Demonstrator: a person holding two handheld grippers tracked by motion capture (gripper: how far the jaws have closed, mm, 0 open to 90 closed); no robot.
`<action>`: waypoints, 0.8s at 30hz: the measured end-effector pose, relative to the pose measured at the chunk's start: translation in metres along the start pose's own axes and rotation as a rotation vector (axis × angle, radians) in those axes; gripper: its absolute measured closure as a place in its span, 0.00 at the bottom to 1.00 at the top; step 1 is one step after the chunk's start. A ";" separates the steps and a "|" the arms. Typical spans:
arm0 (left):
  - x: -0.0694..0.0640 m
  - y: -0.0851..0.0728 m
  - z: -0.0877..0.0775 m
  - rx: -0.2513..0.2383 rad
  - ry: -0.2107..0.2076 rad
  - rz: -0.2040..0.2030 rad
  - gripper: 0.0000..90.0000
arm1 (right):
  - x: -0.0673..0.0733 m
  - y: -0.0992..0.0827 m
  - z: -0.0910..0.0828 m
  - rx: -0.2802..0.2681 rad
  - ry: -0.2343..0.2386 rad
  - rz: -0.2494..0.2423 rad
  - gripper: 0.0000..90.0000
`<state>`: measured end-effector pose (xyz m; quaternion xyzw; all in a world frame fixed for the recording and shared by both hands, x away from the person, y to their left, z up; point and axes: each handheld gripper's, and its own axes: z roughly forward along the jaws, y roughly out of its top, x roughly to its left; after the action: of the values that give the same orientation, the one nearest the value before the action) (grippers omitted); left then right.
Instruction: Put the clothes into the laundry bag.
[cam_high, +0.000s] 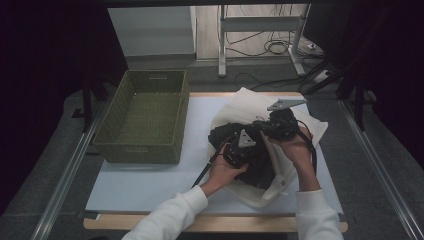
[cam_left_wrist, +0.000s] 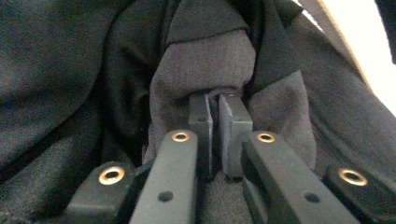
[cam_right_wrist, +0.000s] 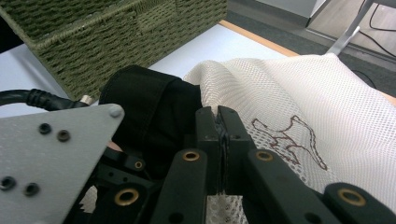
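Two grippers are busy mid-worktop here: the left gripper (cam_left_wrist: 219, 100) has its jaws pinched tight on a fold of the black garment (cam_left_wrist: 70, 70), soft matte fabric all bunched up, and the right gripper (cam_right_wrist: 219, 114) is clamped on the rim of the cream mesh bag (cam_right_wrist: 299, 93), netted cloth with a little outline logo. The garment sits half inside the bag's mouth. The woven green basket (cam_high: 142, 117) stands off to the left, with bare white worktop (cam_high: 150, 187) in front of it.
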<state>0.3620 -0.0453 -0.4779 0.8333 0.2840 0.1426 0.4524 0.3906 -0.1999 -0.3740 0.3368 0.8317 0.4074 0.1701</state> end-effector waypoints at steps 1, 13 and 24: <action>0.000 0.000 -0.002 -0.004 -0.006 -0.004 0.94 | -0.002 -0.001 0.000 -0.004 0.002 0.006 0.98; 0.005 -0.007 -0.054 -0.083 -0.074 -0.031 0.95 | -0.013 -0.006 0.000 -0.004 0.001 0.040 0.98; 0.042 -0.007 -0.092 -0.151 -0.045 -0.106 0.98 | -0.015 -0.007 0.002 -0.001 -0.003 0.046 0.98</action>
<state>0.3475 0.0456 -0.4341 0.7836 0.3057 0.1209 0.5272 0.3993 -0.2127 -0.3807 0.3564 0.8233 0.4111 0.1618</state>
